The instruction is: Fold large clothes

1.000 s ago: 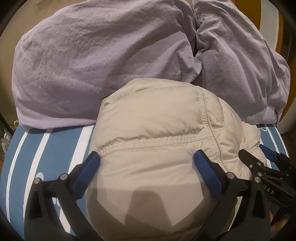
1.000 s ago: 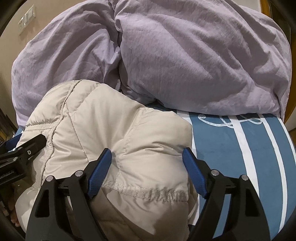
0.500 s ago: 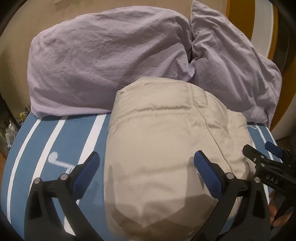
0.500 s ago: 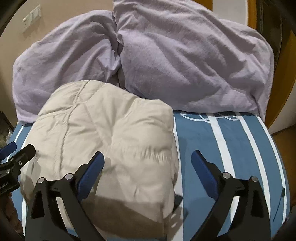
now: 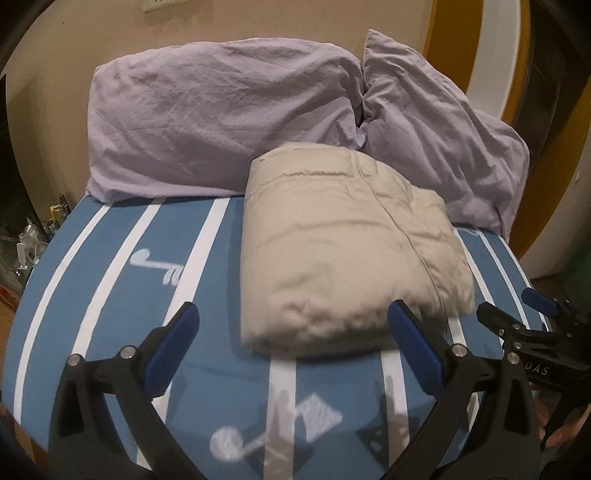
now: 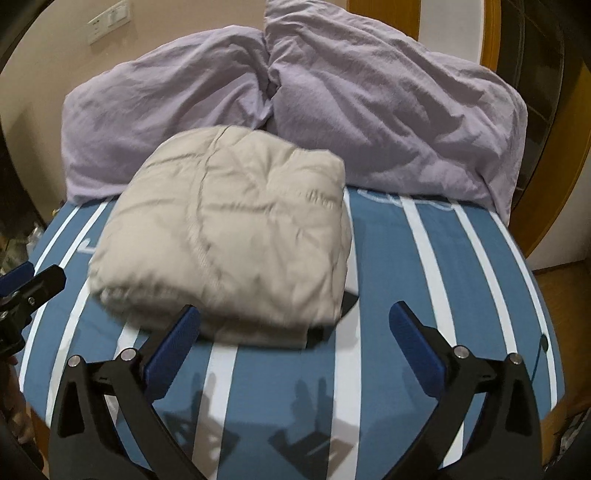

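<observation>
- One beige quilted puffer jacket (image 5: 343, 254), folded into a thick rectangular bundle, lies on the blue bed sheet with white stripes (image 5: 110, 295). Its far end touches the pillows at the head edge of the bed; its near end stops short of the foot edge.
- In the right wrist view the same jacket (image 6: 229, 229) sits left of the bed's middle, with bare striped sheet (image 6: 443, 277) running from it to the right edge.
- Two lilac, crumpled fabric pillows lean along the head edge — the left pillow (image 5: 221, 122) and the right pillow (image 5: 443, 147) — pressed against each other where they meet behind the jacket.
- Two grippers are in view, each black-framed with two blue finger pads.
- The left gripper (image 5: 291, 339) hovers over the sheet just in front of the jacket's near end, jaws spread wide and holding nothing; its right pad overlaps the bundle's near right corner in the picture, but whether it touches I cannot tell.
- The right gripper (image 6: 295, 339) also hangs with jaws spread wide and empty — its left pad is at the jacket's near edge, its right pad over bare sheet.
- One white wall switch plate (image 6: 109, 20) is mounted on the beige wall above the left pillow.
</observation>
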